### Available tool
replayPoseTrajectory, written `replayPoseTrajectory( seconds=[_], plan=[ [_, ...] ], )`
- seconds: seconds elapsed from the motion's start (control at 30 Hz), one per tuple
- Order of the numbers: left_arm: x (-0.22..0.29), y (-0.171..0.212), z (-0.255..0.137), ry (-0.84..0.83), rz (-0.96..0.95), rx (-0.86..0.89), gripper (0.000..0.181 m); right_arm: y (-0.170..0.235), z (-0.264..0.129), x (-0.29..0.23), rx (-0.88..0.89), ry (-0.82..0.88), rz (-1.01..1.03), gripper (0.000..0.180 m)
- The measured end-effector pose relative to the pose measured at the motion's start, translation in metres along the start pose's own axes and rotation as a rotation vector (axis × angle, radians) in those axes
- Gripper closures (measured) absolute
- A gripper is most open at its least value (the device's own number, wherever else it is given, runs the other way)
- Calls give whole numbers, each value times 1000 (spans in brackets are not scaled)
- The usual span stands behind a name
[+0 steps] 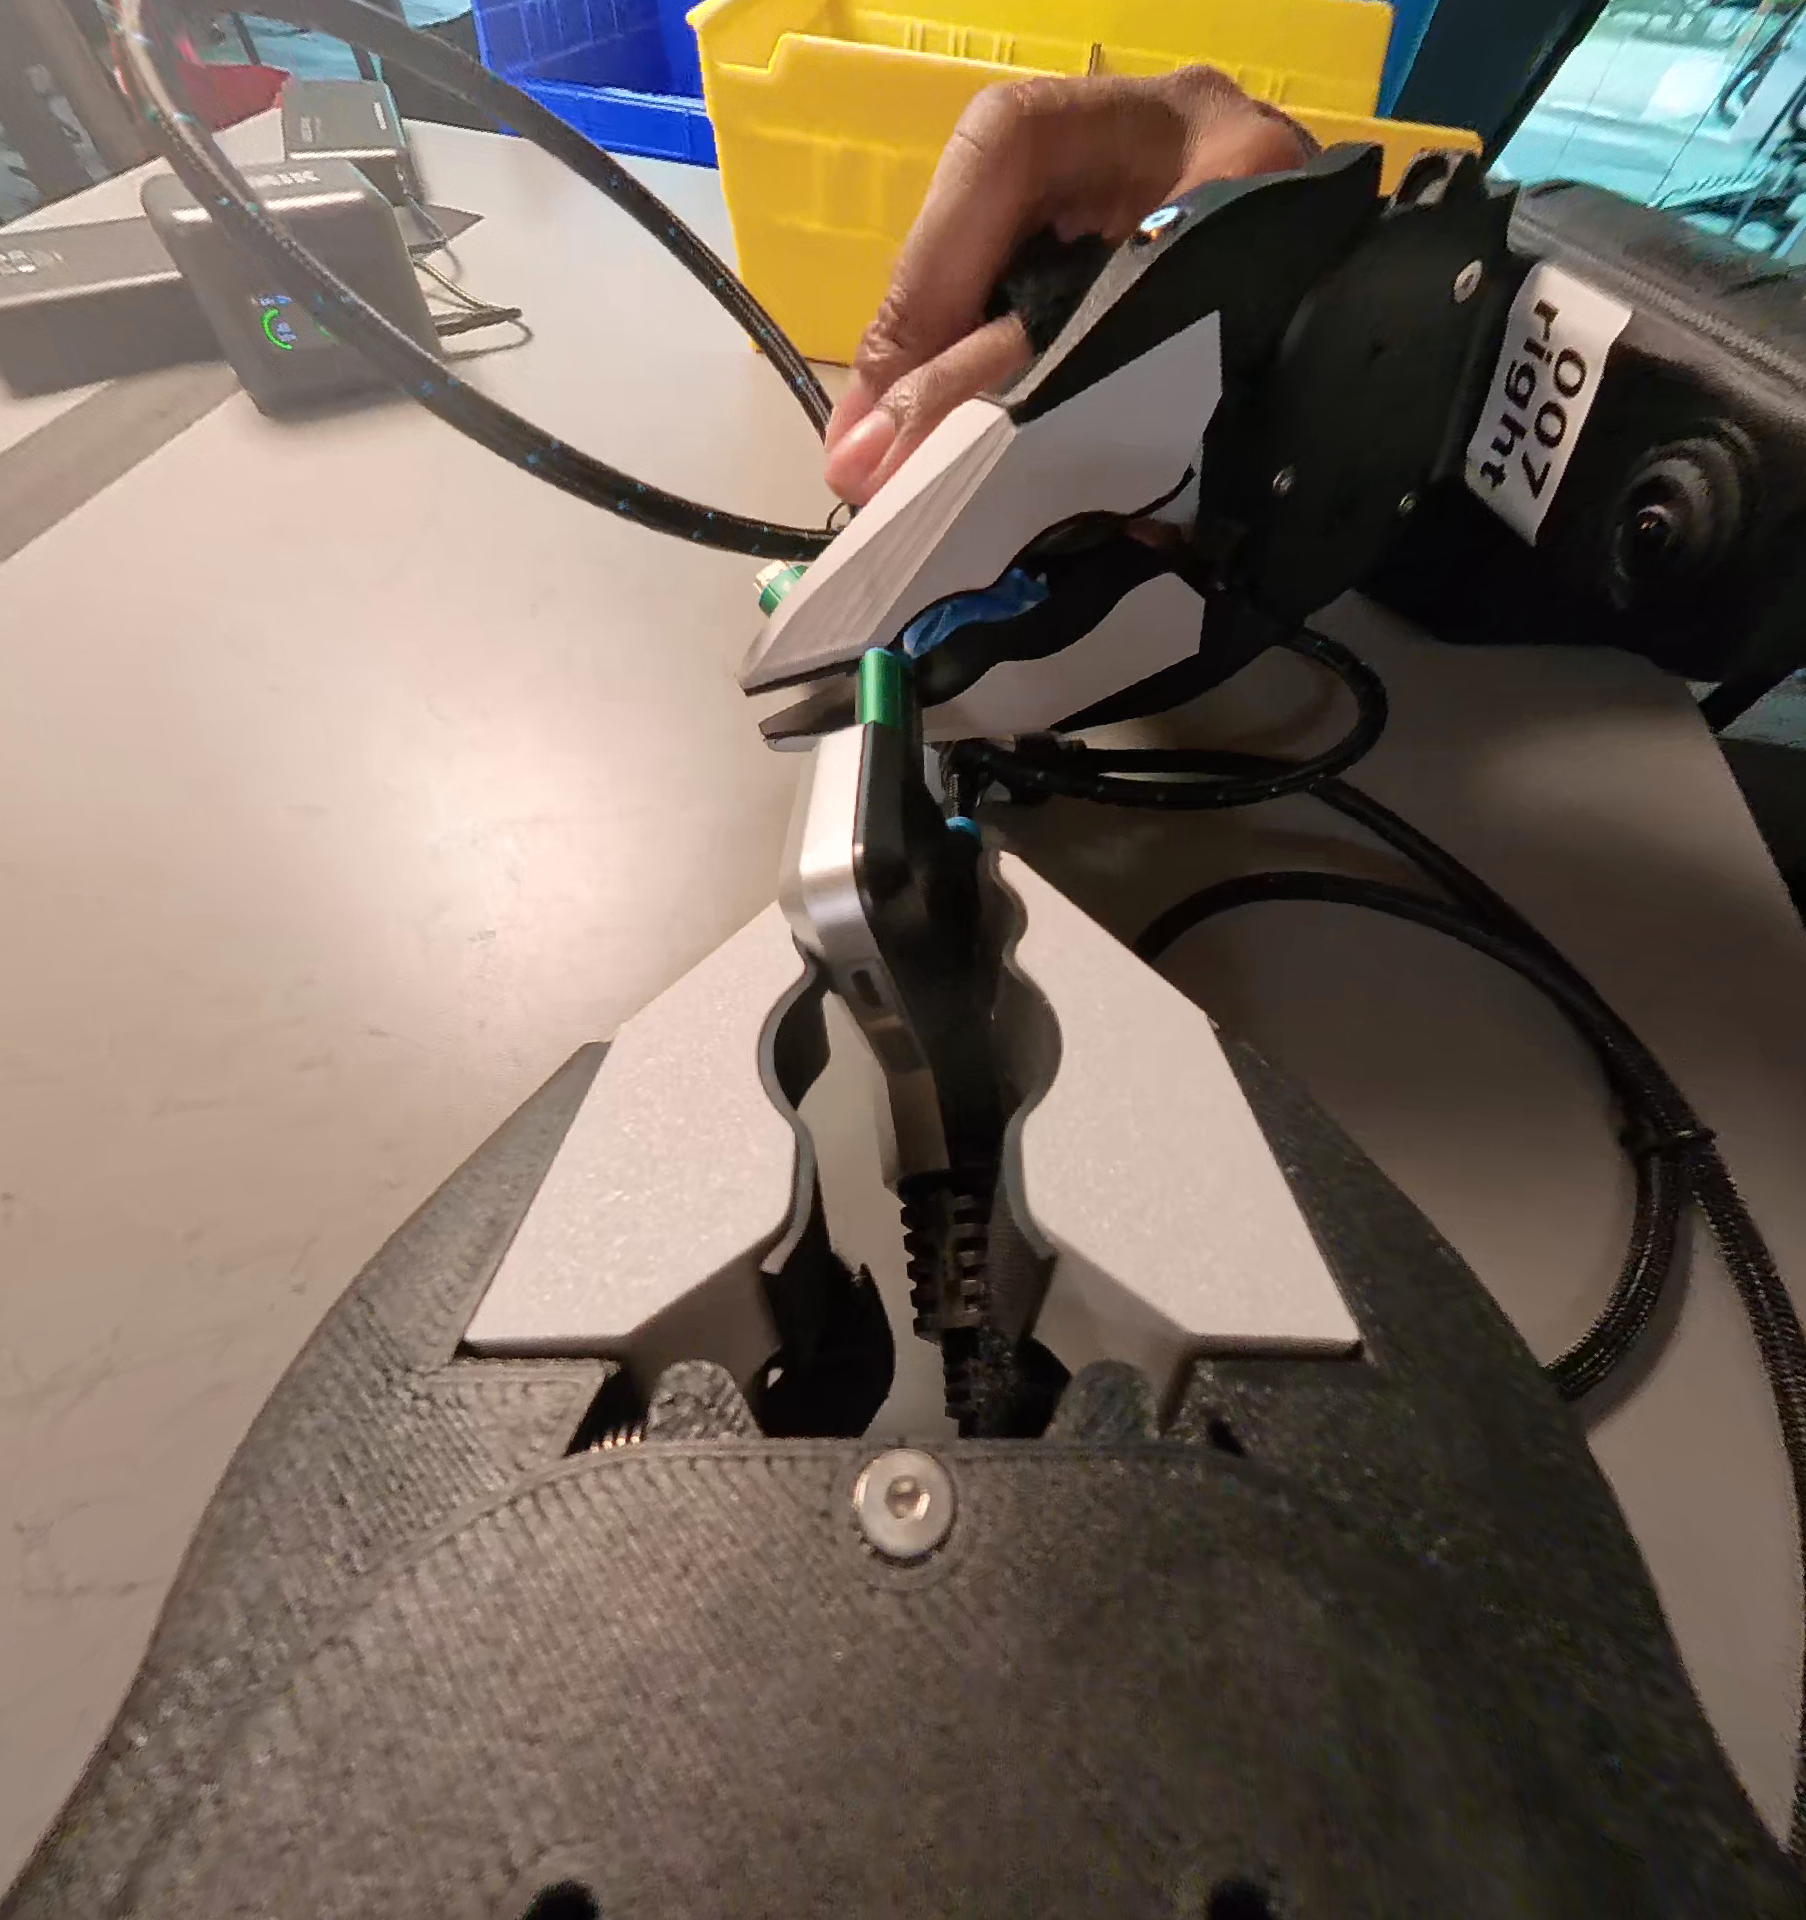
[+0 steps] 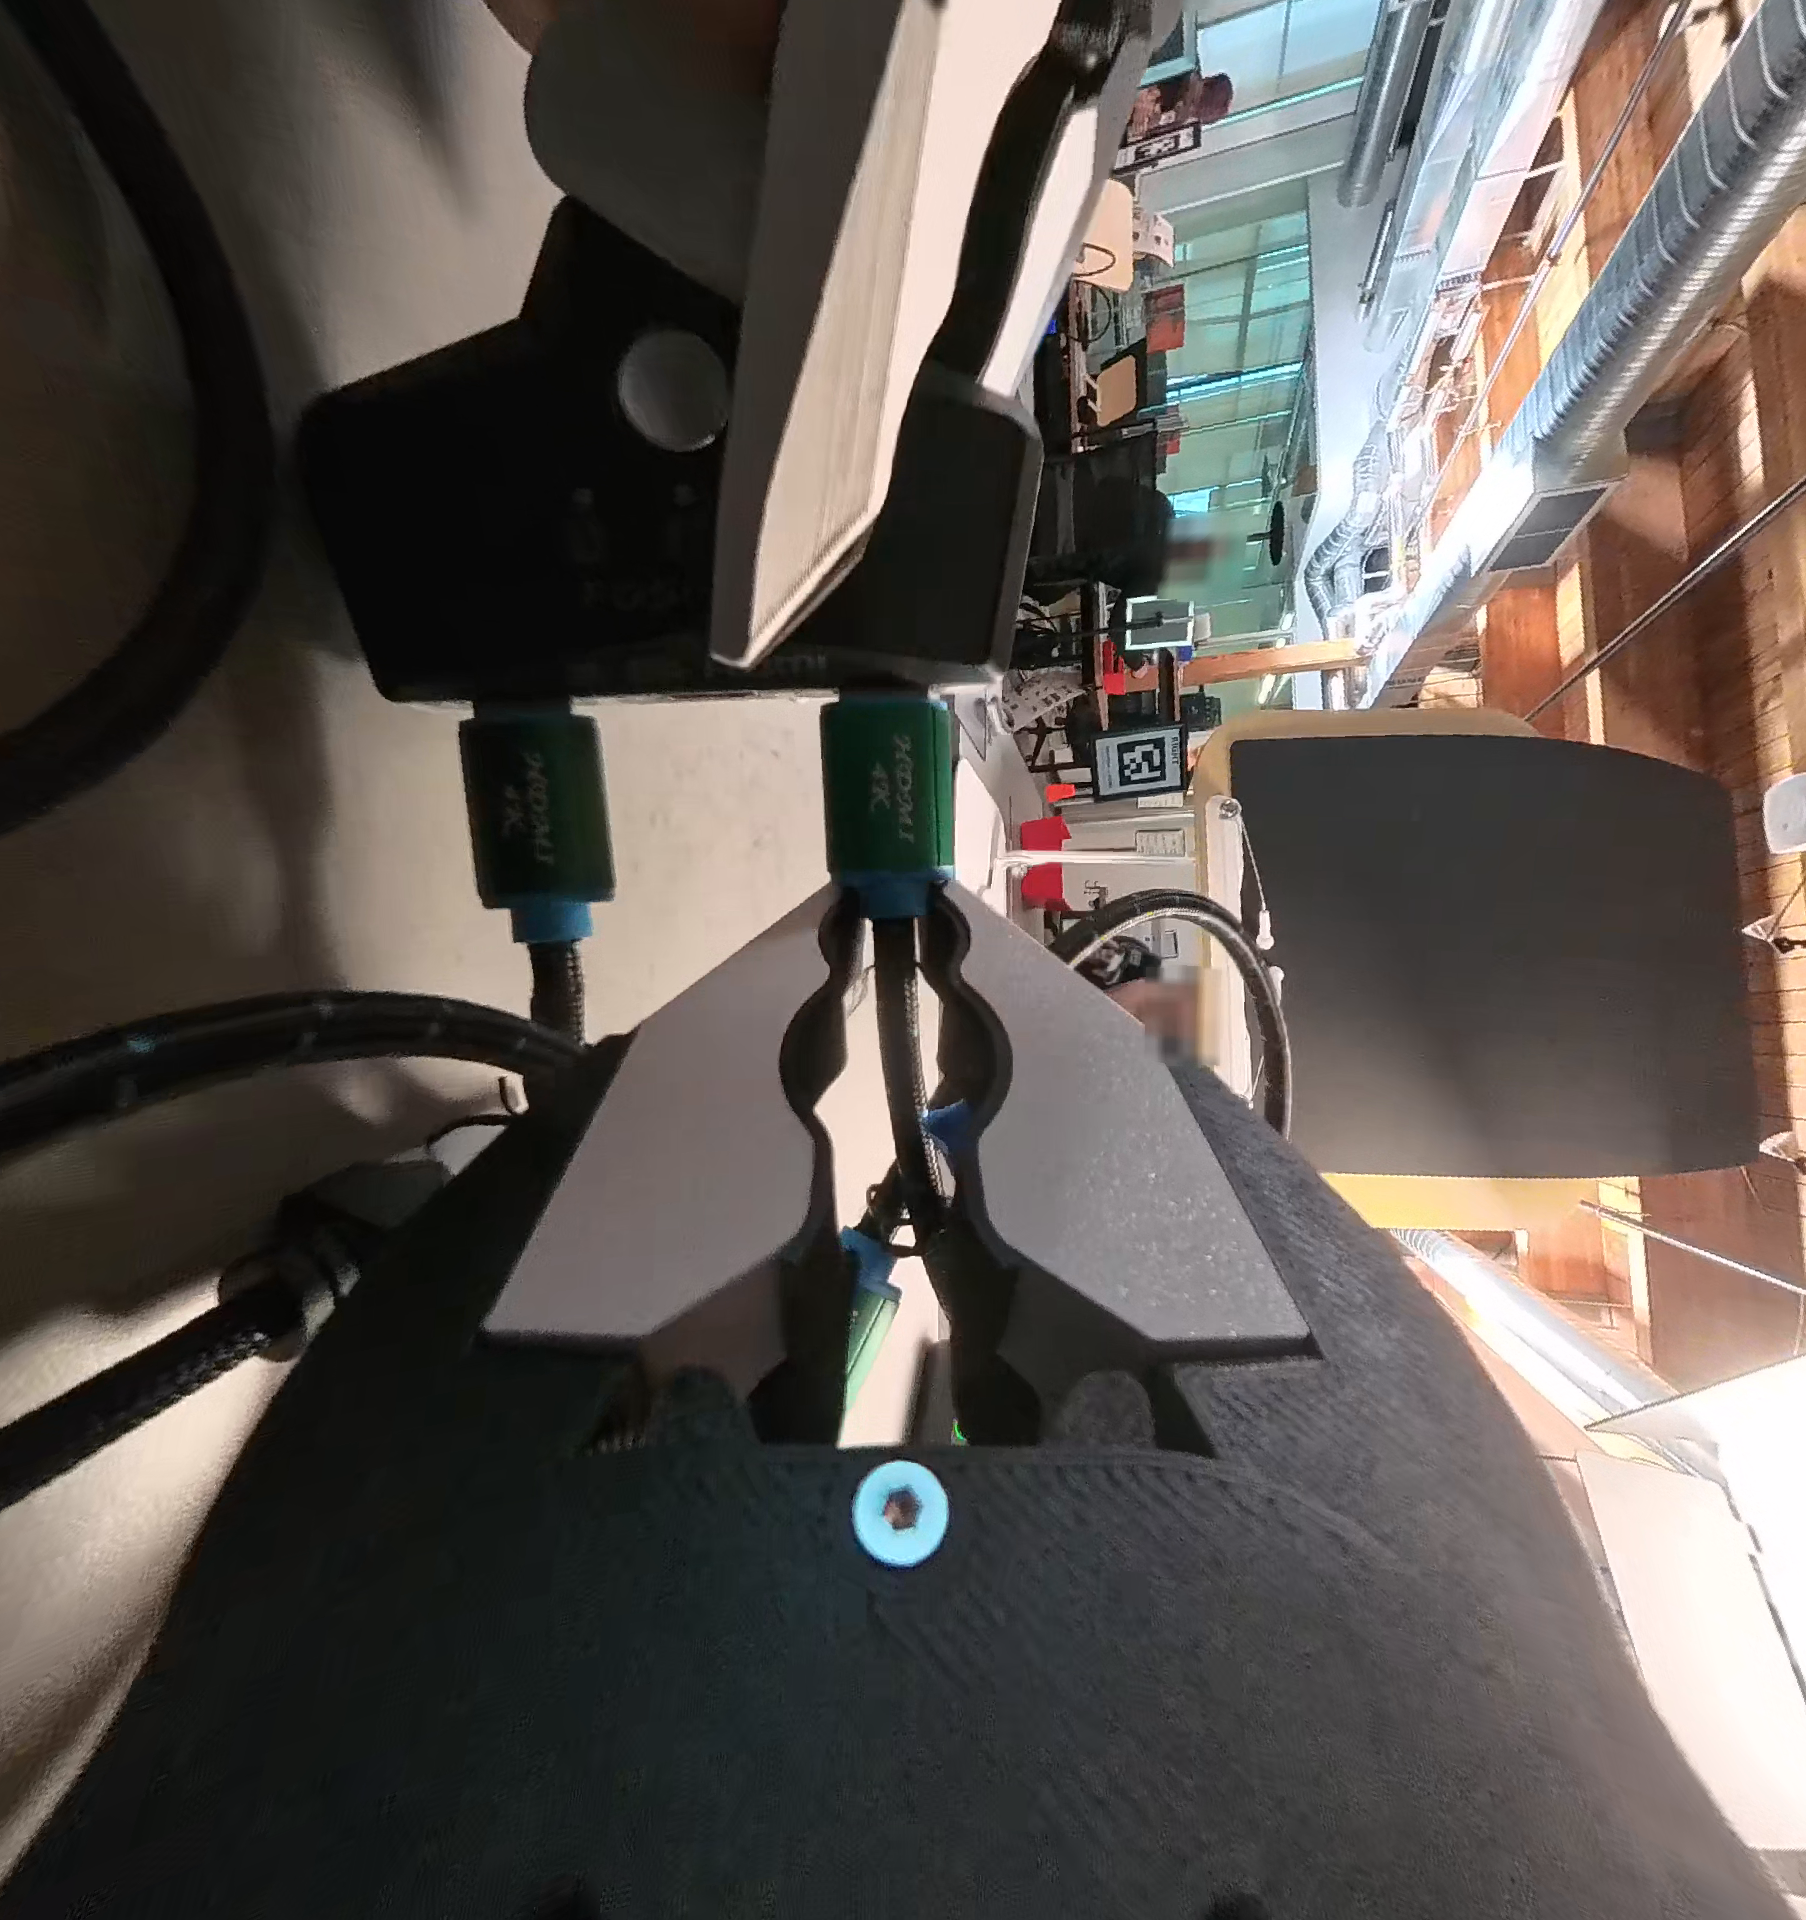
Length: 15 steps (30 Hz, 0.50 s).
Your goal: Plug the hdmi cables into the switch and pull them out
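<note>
In the left wrist view my left gripper [image 1: 899, 904] is shut on the switch [image 1: 837, 883], a small silver and black box held on edge above the table. My right gripper [image 1: 774, 707], held by a hand [image 1: 982, 260], meets the switch's far end at a green HDMI plug [image 1: 883, 686]. In the right wrist view the switch [image 2: 504, 499] has two green plugs seated in it. My right gripper [image 2: 888, 914] is shut on the blue collar and braided cable just behind the right plug [image 2: 883, 800]. The left plug [image 2: 540, 810] hangs untouched.
A yellow bin [image 1: 878, 208] and a blue bin [image 1: 587, 62] stand at the back of the grey table [image 1: 255, 831]. A black power bank [image 1: 296, 301] with a lit display sits at back left. Black braided cables [image 1: 525, 416] loop across the table and along its right side [image 1: 1657, 1195].
</note>
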<state>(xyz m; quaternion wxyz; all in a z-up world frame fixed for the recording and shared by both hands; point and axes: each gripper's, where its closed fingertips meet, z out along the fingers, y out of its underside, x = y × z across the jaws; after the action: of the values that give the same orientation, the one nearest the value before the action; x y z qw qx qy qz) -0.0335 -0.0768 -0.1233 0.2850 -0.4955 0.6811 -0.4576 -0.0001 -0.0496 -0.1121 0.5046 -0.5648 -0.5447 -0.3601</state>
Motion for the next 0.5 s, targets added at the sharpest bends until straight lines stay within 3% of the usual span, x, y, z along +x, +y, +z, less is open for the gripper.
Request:
replayPoseTrajectory(
  seconds=[0.5],
  plan=[
    [0, -11, -6, -77, 111, 30, 158, 0, -4, 13, -7, 57, -13, 173]
  ],
)
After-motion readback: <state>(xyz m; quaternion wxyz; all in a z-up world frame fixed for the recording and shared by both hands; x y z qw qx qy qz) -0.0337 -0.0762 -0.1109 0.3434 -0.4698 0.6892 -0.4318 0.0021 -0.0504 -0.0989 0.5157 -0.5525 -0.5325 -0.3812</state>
